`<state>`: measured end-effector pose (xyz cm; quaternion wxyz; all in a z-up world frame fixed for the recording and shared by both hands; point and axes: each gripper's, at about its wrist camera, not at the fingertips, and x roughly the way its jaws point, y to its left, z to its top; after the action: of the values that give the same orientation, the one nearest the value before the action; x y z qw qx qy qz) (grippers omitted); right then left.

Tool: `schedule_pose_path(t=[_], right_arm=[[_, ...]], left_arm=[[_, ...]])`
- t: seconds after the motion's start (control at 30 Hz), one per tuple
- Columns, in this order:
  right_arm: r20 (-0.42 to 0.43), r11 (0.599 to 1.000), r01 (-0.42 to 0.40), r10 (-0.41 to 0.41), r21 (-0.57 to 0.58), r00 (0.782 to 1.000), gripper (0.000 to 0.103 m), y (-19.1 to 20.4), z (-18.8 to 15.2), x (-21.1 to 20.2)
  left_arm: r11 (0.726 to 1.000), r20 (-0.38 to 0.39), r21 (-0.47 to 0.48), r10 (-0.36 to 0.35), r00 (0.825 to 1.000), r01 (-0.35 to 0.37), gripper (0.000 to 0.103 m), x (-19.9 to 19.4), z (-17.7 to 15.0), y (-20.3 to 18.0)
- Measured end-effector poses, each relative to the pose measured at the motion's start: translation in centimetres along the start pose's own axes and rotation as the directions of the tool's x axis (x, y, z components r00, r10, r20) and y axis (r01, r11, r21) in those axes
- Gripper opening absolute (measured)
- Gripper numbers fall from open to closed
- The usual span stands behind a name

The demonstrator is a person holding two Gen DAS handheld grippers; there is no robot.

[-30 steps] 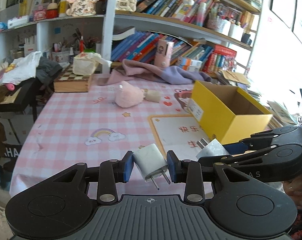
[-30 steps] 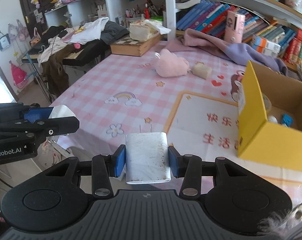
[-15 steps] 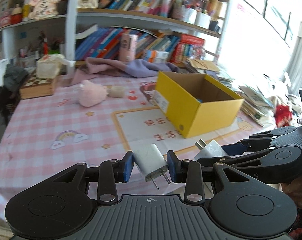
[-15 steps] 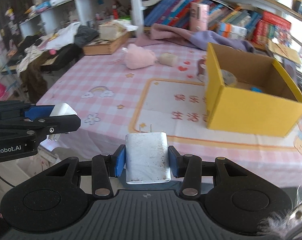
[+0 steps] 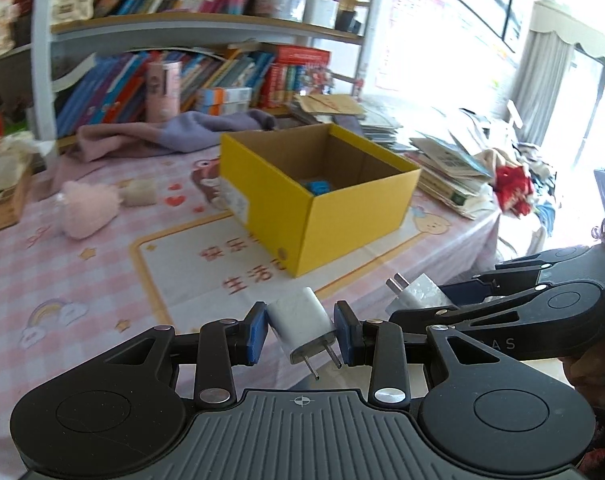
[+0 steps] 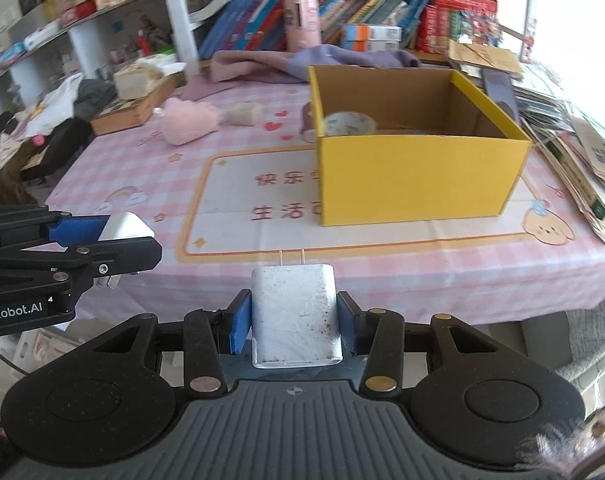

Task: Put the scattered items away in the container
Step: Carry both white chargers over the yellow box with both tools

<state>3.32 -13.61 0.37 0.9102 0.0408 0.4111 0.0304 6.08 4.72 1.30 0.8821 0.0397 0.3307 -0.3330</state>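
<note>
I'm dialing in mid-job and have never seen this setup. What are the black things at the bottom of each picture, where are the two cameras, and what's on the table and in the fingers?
There is no robot arm here. A person holds a two-finger gripper in each hand, and a fisheye camera on each one looks forward along its fingers, so the black shape at the bottom is that gripper itself.

In the left wrist view, the left gripper is shut on a small white charger, prongs pointing back at the camera. In the right wrist view, the right gripper is shut on a larger white charger, prongs forward. Each gripper also shows at the edge of the other's picture.

Ahead, on the pink checked tablecloth, stands the open yellow box with a tape roll inside. A pink plush toy lies farther back.
</note>
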Motion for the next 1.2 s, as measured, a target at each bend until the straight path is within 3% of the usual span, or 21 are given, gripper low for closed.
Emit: schedule_pose_path(t=[0.57, 0.93, 1.2], right_arm=[[0.083, 0.992, 0.094, -0.101, 0.087, 0.991, 0.042, -7.6, 3.9, -1.0], [0.17, 0.996, 0.076, -0.082, 0.041, 0.982, 0.042, -12.5, 10.5, 0.8], [0.181, 0.997, 0.042, -0.03, -0.062, 0.983, 0.042, -15.6, 15.7, 4.4]], left_arm=[[0.991, 0.058, 0.117, -0.076, 0.995, 0.069, 0.034, 4.0, 5.7, -3.0], [0.993, 0.124, 0.118, -0.037, 0.992, 0.022, 0.034, 7.9, 10.7, -3.7], [0.997, 0.118, 0.077, 0.021, 0.993, -0.03, 0.034, 12.3, 13.5, -4.3]])
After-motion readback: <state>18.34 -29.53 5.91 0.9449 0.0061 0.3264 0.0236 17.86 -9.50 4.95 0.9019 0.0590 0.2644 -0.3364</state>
